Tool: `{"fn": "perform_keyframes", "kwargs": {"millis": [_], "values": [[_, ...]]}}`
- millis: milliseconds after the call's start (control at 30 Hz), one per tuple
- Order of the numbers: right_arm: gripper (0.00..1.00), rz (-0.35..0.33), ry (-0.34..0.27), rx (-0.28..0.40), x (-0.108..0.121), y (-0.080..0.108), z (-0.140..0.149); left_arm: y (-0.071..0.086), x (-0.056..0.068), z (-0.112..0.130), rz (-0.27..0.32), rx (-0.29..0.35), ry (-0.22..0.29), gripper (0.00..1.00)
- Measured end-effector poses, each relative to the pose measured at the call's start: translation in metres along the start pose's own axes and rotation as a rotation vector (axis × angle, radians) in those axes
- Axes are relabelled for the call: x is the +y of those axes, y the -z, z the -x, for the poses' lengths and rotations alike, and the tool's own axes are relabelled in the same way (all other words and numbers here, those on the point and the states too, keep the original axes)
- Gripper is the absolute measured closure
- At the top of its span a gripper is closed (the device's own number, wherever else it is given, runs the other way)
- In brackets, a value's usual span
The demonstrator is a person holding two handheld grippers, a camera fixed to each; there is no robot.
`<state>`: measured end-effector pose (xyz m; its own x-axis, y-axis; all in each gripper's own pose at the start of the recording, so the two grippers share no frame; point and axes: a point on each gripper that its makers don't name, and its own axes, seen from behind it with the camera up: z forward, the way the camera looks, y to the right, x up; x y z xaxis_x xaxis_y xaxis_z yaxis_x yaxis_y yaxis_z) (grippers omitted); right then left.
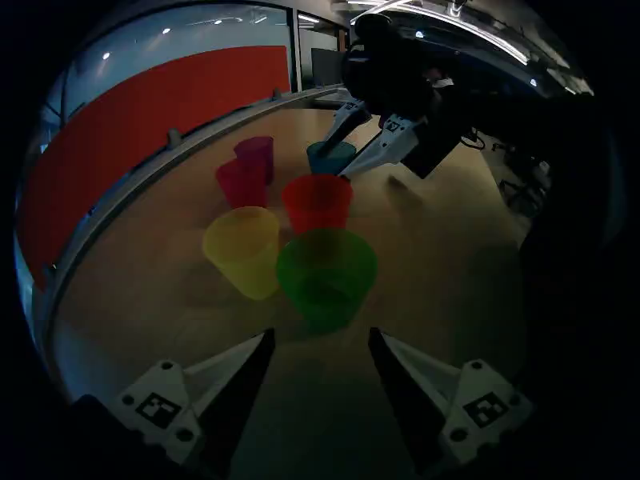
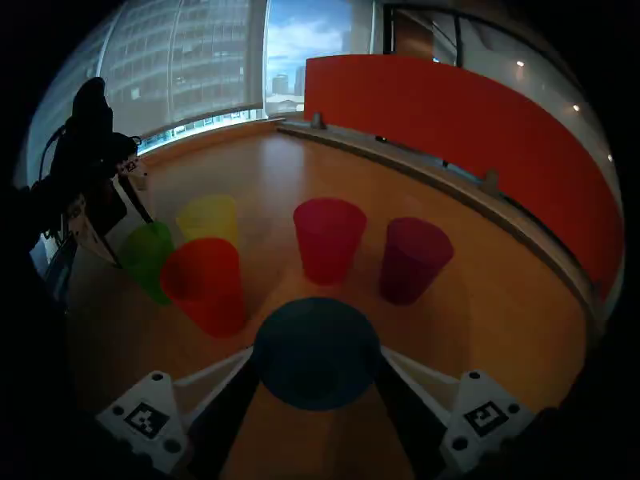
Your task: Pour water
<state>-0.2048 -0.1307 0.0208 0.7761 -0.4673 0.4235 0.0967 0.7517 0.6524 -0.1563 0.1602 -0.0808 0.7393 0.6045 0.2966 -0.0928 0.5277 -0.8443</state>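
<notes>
Several coloured plastic cups stand on a wooden table [image 1: 448,240]. A green cup [image 1: 326,276] is nearest my left gripper [image 1: 322,336], which is open just short of it. Beyond are a yellow cup [image 1: 242,250], a red cup [image 1: 318,202], a crimson cup [image 1: 242,182] and a purple cup [image 1: 256,156]. A teal cup [image 2: 316,360] sits between the fingers of my right gripper [image 2: 317,356], which touch both its sides. In the left gripper view that teal cup [image 1: 330,158] is at the far side with the right gripper [image 1: 334,162] around it.
An orange partition wall [image 2: 480,120] with a low ledge runs along one table edge. Large windows [image 2: 200,64] lie behind the left gripper [image 2: 132,240] and the person's dark sleeve. Bare tabletop stretches right of the cups in the left gripper view.
</notes>
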Motion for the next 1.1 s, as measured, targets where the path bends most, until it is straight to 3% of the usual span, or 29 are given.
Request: {"fn": "perform_keyframes", "kwargs": {"millis": [133, 500, 800, 1100], "values": [[0.00, 0.003, -0.004, -0.001, 0.000, 0.003, 0.001, 0.001, -0.002, 0.001, -0.009, -0.002, 0.005, 0.14], [0.00, 0.015, -0.004, -0.016, -0.001, 0.023, 0.014, 0.011, -0.021, 0.008, -0.062, -0.007, 0.031, 0.14], [0.00, 0.044, -0.014, -0.023, 0.003, 0.049, 0.030, 0.025, -0.052, 0.009, -0.172, 0.021, 0.111, 0.14], [0.00, 0.061, -0.075, -0.005, 0.006, 0.073, 0.036, 0.047, -0.086, 0.008, -0.301, 0.075, 0.234, 0.14]]}}
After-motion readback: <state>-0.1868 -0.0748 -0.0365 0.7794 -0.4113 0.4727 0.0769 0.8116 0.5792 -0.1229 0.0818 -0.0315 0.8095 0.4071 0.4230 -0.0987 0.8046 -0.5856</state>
